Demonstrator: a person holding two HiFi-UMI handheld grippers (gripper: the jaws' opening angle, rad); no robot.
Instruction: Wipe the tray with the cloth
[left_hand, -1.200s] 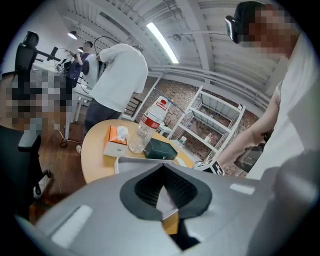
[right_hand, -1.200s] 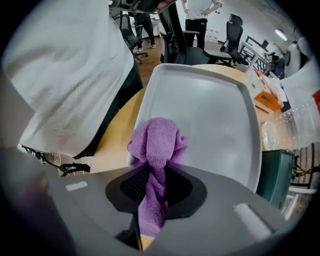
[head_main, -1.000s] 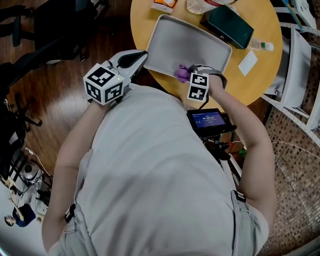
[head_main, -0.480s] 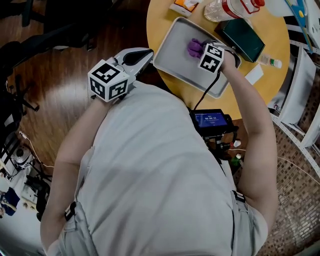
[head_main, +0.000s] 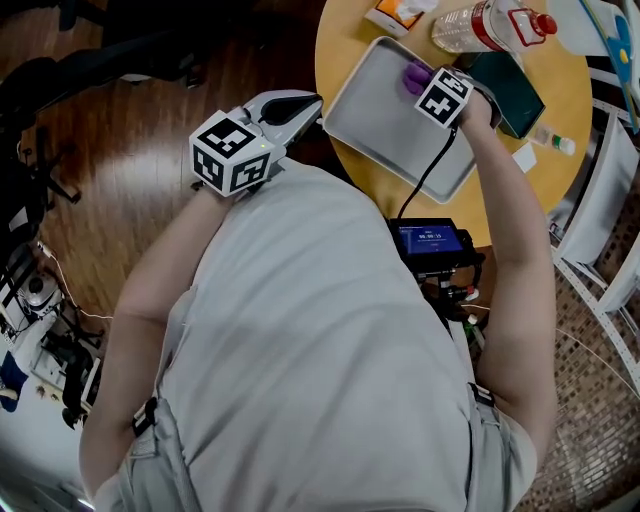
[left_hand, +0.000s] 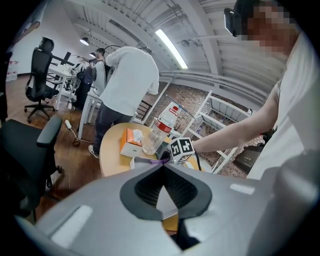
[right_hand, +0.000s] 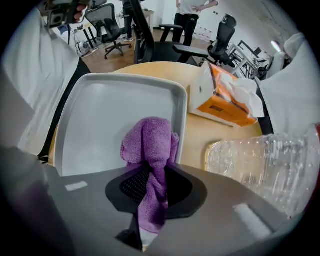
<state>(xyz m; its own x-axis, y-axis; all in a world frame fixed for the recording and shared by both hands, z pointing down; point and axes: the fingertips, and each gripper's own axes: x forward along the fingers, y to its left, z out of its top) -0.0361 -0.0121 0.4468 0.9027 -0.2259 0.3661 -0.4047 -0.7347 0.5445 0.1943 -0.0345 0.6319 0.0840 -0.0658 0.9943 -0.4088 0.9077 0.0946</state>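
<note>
**Cloth at the tray's far end**

The right gripper (right_hand: 152, 187) points down at the tray (head_main: 390, 125), its jaws clamped on a bunched purple cloth (right_hand: 150, 142). The cloth's loose end rests on the tray floor close to the rim nearest the tissue box (right_hand: 225, 100) and the plastic bottle (right_hand: 265, 160).

The left gripper (head_main: 300, 103) sits just beside the tray's near corner with its jaws together and nothing between them. I can't tell whether it touches the rim.

To wipe well, I'd press down so more of the cloth meets the metal, then pull long overlapping passes towards the near rim and into the corners. Bracing that near corner should stop the tray sliding on the round table (head_main: 560, 140).
</note>
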